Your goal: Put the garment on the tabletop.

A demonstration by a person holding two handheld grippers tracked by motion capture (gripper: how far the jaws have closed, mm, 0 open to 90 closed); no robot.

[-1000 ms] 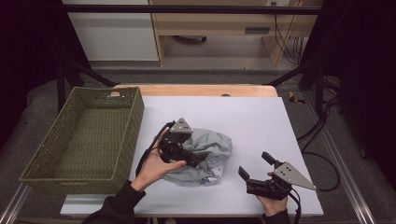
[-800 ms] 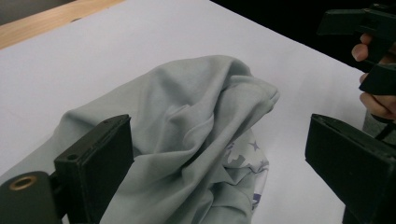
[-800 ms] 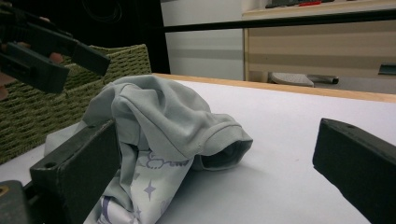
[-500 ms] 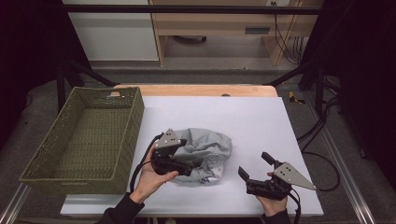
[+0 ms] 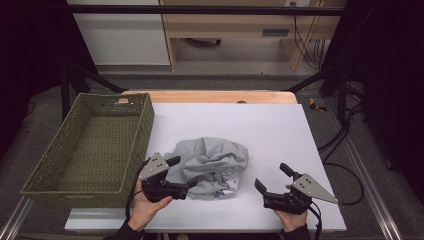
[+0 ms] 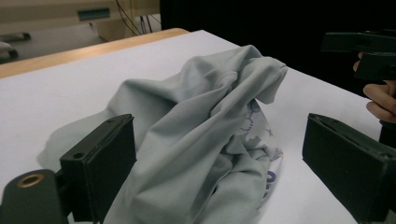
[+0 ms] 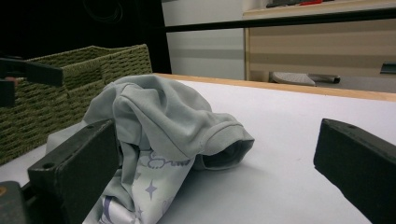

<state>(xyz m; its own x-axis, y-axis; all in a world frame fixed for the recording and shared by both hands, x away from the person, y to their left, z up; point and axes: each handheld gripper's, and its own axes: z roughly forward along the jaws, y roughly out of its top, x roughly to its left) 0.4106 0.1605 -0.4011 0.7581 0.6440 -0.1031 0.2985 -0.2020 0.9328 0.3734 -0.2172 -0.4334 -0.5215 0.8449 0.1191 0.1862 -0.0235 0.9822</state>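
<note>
Grey shirt (image 5: 212, 162) crumpled between left gripper's (image 5: 181, 172) spread jaws, right gripper (image 5: 272, 178) released beside it

Crumpled grey garment (image 5: 212, 165) lying mid-table, blocking straight path between left hand-held gripper (image 5: 181, 173) and right hand-held gripper (image 5: 272, 178). Woven basket (image 5: 82, 145) walling off left edge. Bare table (image 5: 270, 130) lying open toward far and right edges.
</note>
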